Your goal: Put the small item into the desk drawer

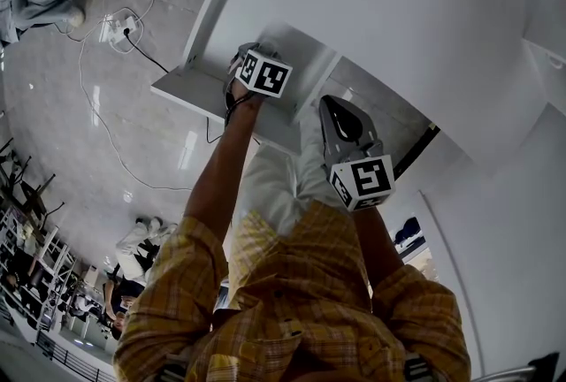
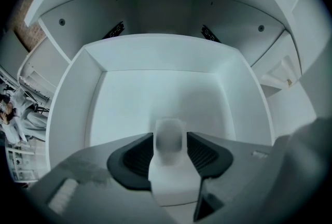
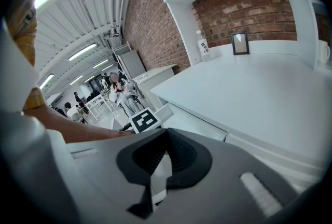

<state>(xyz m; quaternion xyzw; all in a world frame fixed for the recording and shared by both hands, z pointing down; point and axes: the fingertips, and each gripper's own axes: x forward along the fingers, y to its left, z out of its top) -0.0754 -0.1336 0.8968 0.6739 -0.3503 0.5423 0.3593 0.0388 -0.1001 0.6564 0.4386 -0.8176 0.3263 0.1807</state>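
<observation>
Yellow checked shirt (image 1: pixel 292 301), woven and soft, fills the near foreground of the head view; both forearms extend from it over a glossy grey floor (image 1: pixel 71 133) that mirrors ceiling lights and carries a thin black cable (image 1: pixel 99 110) and a white power strip (image 1: pixel 124 26). Left gripper (image 2: pixel 169 148): matte grey body, dark ribbed pads spread wide inside the open desk drawer (image 2: pixel 78 93), a smooth white box with plain square walls. Small item (image 2: pixel 168 166): white, blocky, with a blurred rounded top; it stands between the parted pads above the drawer floor, apparently released rather than pinched. Right gripper (image 3: pixel 165 135): same construction, jaw tips drawn together on nothing, held beside the drawer front. Desk top (image 3: pixel 249 88): flat, white, satin finish. Behind it, a red brick wall (image 3: pixel 244 10), a small dark picture frame (image 3: pixel 240 43) and a clear bottle (image 3: pixel 202 46). Beyond lie rows of tables and seated people.
</observation>
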